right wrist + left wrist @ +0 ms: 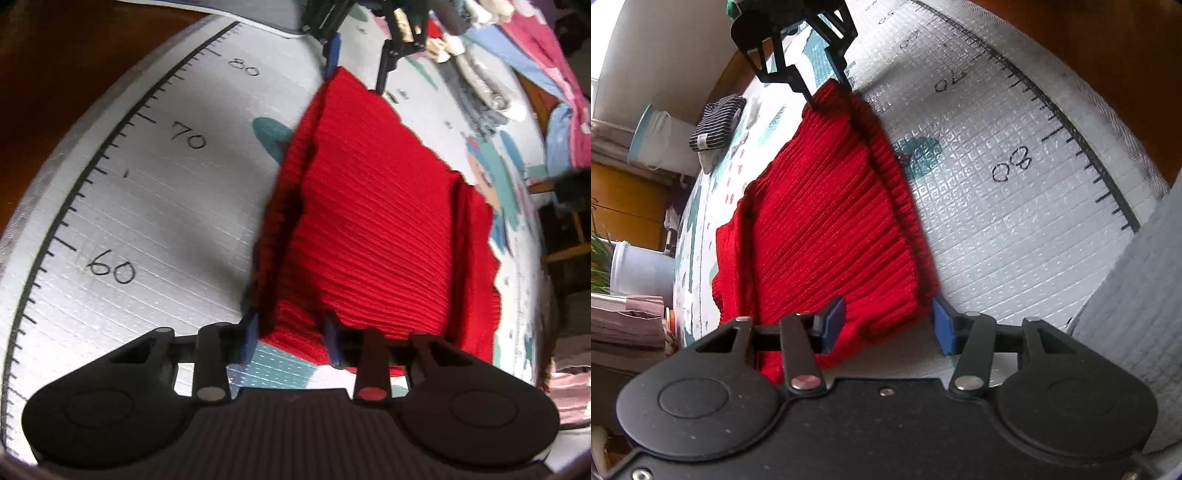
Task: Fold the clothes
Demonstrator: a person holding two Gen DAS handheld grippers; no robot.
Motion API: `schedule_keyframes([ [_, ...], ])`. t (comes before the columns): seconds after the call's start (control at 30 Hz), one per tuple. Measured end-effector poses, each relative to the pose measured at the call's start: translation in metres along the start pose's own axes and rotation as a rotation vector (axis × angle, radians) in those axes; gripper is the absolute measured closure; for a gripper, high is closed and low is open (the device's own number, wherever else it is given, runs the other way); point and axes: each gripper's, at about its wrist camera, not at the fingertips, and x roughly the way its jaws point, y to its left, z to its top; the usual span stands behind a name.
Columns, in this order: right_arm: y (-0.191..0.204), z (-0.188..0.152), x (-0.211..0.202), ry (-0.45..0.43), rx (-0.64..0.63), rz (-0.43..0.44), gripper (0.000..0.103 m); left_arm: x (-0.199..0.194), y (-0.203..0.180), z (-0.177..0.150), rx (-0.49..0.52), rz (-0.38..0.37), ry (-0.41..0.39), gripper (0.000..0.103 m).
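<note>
A red ribbed sweater lies folded on a white foam mat printed with cartoon figures. My left gripper is open, its blue pads astride one corner of the thick hem; the right wrist view shows it far off. My right gripper is also open and straddles the opposite hem corner, with bunched red cloth filling the gap between its pads. It appears at the top of the left wrist view. The hem edge is humped up slightly along the side near the ruler marks.
A drawn ruler scale runs along the mat's edge, with brown floor beyond. A folded striped garment and a white bucket sit past the sweater. A pile of mixed clothes and a grey cloth lie nearby.
</note>
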Motion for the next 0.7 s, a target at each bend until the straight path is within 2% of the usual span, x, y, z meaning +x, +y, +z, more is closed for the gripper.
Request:
schedule_keyframes([
  [0.2, 0.015, -0.001, 0.0, -0.03, -0.051, -0.027, 0.066, -0.001, 0.005, 0.004, -0.062, -0.012, -0.003, 0.054],
  [0.27, 0.01, -0.001, 0.0, -0.044, -0.023, -0.006, 0.068, -0.001, 0.007, 0.006, -0.084, -0.017, -0.004, 0.083],
  [0.3, 0.004, -0.001, -0.002, -0.052, 0.015, 0.019, 0.081, -0.001, 0.008, 0.006, -0.095, -0.019, -0.005, 0.086],
  [0.33, -0.001, -0.003, -0.005, -0.06, 0.05, 0.033, 0.091, -0.001, 0.011, 0.006, -0.119, -0.017, -0.004, 0.09],
  [0.4, -0.013, -0.006, -0.01, -0.075, 0.128, 0.044, 0.091, -0.003, 0.024, 0.002, -0.23, -0.039, -0.001, 0.092],
  [0.47, -0.029, -0.012, -0.015, -0.086, 0.245, 0.069, 0.091, -0.005, 0.042, -0.005, -0.378, -0.061, -0.004, 0.092],
  [0.57, -0.053, -0.024, -0.014, -0.089, 0.421, 0.082, 0.092, -0.005, 0.063, -0.017, -0.541, -0.074, -0.003, 0.093],
  [0.7, -0.068, -0.032, -0.012, -0.085, 0.469, 0.101, 0.093, -0.005, 0.075, -0.023, -0.623, -0.091, -0.015, 0.093],
])
